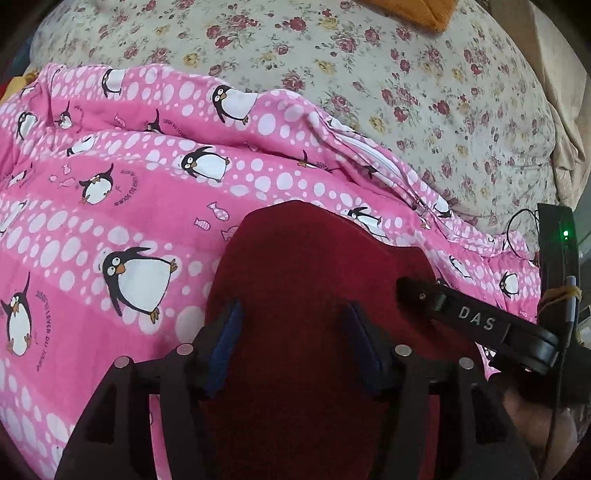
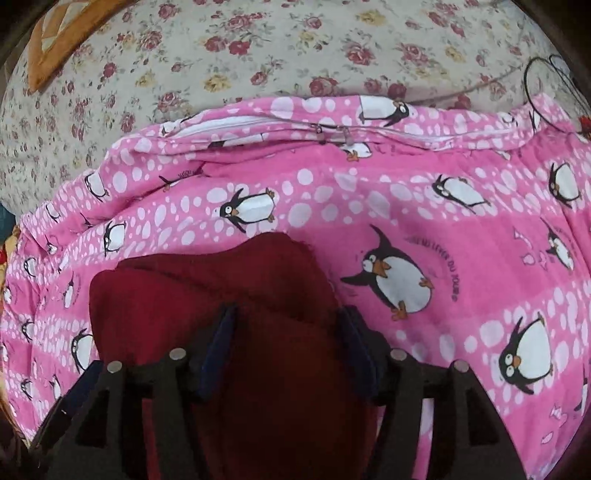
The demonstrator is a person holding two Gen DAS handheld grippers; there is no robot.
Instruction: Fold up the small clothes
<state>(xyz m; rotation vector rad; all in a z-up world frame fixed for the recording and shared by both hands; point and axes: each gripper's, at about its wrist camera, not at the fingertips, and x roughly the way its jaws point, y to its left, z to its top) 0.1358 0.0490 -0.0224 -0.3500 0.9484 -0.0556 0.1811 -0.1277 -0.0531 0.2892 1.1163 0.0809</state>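
Observation:
A dark red small garment (image 1: 314, 258) lies on a pink penguin-print blanket (image 1: 110, 192). My left gripper (image 1: 295, 317) is open, its blue-padded fingers (image 1: 225, 332) spread wide over the near part of the red cloth. The right gripper's black body shows in the left wrist view at the garment's right edge. In the right wrist view the red garment (image 2: 207, 288) lies folded with a layered edge, and my right gripper (image 2: 288, 325) is open over its near part, fingers (image 2: 218, 339) apart. Whether the pads touch the cloth is unclear.
The pink blanket (image 2: 443, 221) with a zipper (image 2: 332, 134) covers a floral bedsheet (image 2: 258, 48). An orange cloth (image 1: 406, 11) lies at the far edge, an orange patterned item (image 2: 62, 40) at far left. Thin black cables (image 2: 535, 81) lie at right.

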